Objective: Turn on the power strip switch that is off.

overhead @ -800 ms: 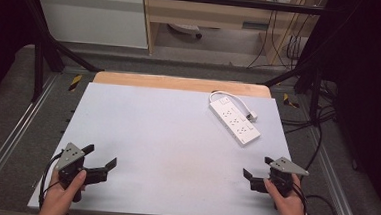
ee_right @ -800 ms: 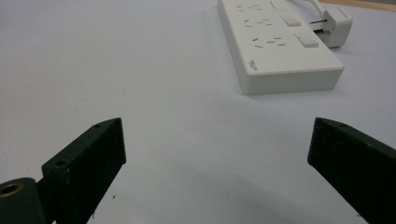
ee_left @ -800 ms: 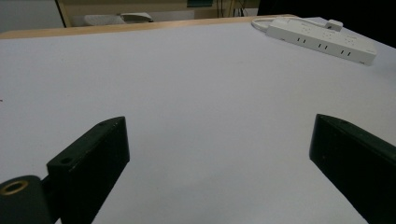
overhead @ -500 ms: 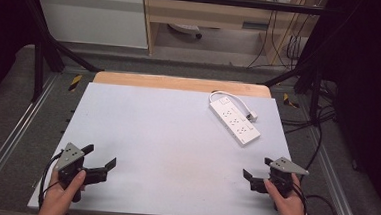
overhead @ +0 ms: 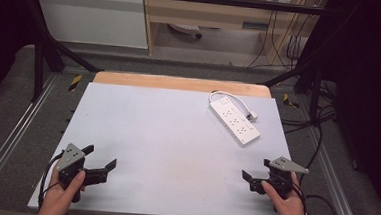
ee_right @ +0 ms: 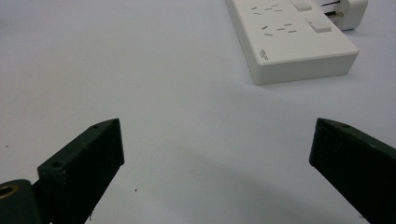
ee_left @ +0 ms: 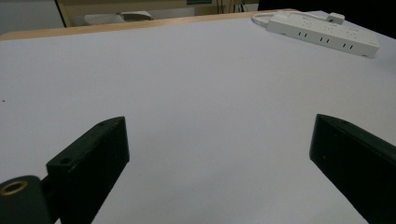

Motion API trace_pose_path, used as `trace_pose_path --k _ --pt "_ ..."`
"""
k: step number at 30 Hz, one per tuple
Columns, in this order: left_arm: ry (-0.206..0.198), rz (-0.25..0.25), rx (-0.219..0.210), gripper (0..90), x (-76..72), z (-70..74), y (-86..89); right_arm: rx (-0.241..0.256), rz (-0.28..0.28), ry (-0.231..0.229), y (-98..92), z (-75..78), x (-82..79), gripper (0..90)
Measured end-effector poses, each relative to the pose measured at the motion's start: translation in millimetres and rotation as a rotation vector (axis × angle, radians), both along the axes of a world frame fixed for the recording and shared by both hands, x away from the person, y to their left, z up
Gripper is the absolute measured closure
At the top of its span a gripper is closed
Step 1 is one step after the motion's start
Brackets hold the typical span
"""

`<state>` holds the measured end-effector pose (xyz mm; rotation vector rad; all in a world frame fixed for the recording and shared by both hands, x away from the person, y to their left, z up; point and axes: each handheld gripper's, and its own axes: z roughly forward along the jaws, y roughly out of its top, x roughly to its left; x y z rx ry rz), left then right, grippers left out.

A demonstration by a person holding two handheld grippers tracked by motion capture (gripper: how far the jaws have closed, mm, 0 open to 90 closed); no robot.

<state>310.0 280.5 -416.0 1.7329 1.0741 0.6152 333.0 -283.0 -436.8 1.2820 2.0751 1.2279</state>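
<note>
I am looking down on a wide white table (overhead: pixel 166 136) with a wooden strip along its far edge, grey carpet and black frame rails around it, and pale cabinets behind. A white power strip (overhead: pixel 234 119) is lying flat at the far right. My left gripper (overhead: pixel 98 161) and right gripper (overhead: pixel 254 172) are hovering at the near corners, jaws spread wide, gripping nothing.
</note>
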Motion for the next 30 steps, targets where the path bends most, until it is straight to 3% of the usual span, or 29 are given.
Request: trace_pose_path --k 4,18,24,30 --pt "0.001 -0.001 0.002 5.0 -0.1 -0.3 0.3 0.012 -0.018 0.01 1.8 2.6 -0.4 4.2" --pt "0.013 0.003 0.008 5.0 0.3 -3.3 0.1 0.046 0.014 -0.011 8.1 26.9 -5.0 4.1" --pt "0.014 -0.012 0.031 5.0 1.9 -5.7 -3.5 0.028 0.012 -0.03 10.6 32.3 1.3 4.0" --pt "0.007 -0.022 0.028 5.0 1.8 -5.0 -4.1 0.021 0.023 -0.035 13.7 36.6 5.8 4.1"
